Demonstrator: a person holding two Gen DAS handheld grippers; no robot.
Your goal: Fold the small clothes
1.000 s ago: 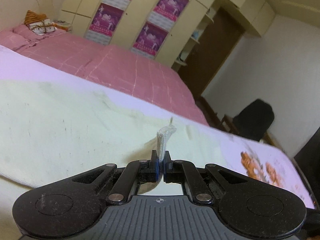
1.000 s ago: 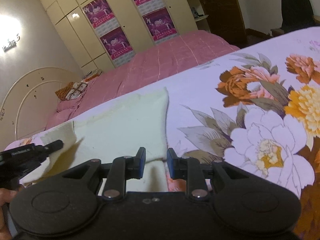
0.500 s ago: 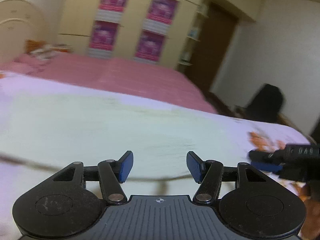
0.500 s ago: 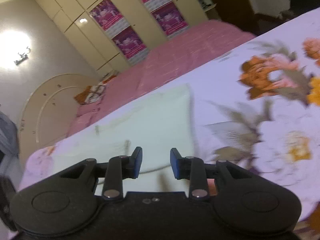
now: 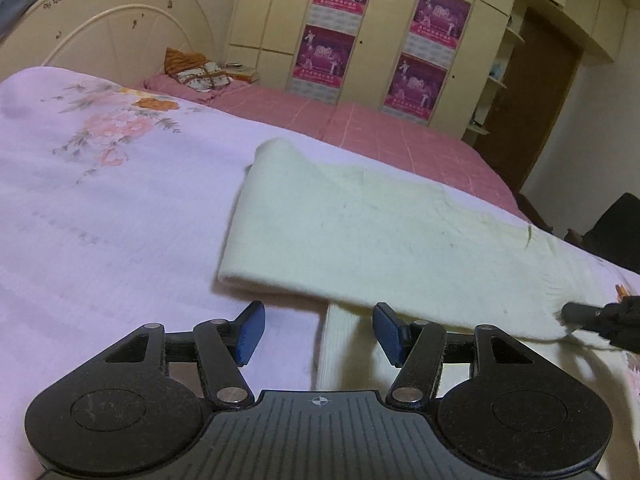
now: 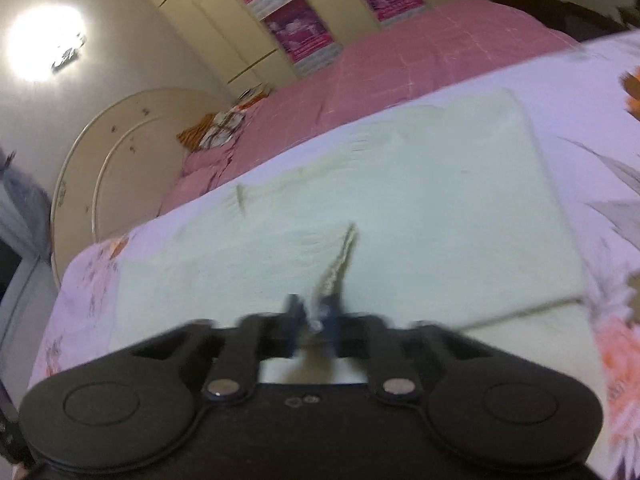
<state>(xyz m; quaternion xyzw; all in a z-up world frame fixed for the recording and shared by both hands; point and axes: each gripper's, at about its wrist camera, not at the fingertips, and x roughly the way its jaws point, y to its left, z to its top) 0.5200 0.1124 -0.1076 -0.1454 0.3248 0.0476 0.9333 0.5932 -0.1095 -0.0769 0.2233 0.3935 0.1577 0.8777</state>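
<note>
Right gripper (image 6: 314, 316) had just snapped shut on the cream garment (image 5: 380, 236) (left gripper (image 5: 318, 332) released, jaws wide, empty), so another fold looked underway.

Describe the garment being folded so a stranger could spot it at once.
On the lilac flowered bedspread, in front of the pink bed, lies a pale cream knit garment, folded over. It is the only plain, unpatterned cloth there.

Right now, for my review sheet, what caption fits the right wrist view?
Right gripper shut on a pinched ridge of the pale green garment, folded on the floral bedsheet.
</note>
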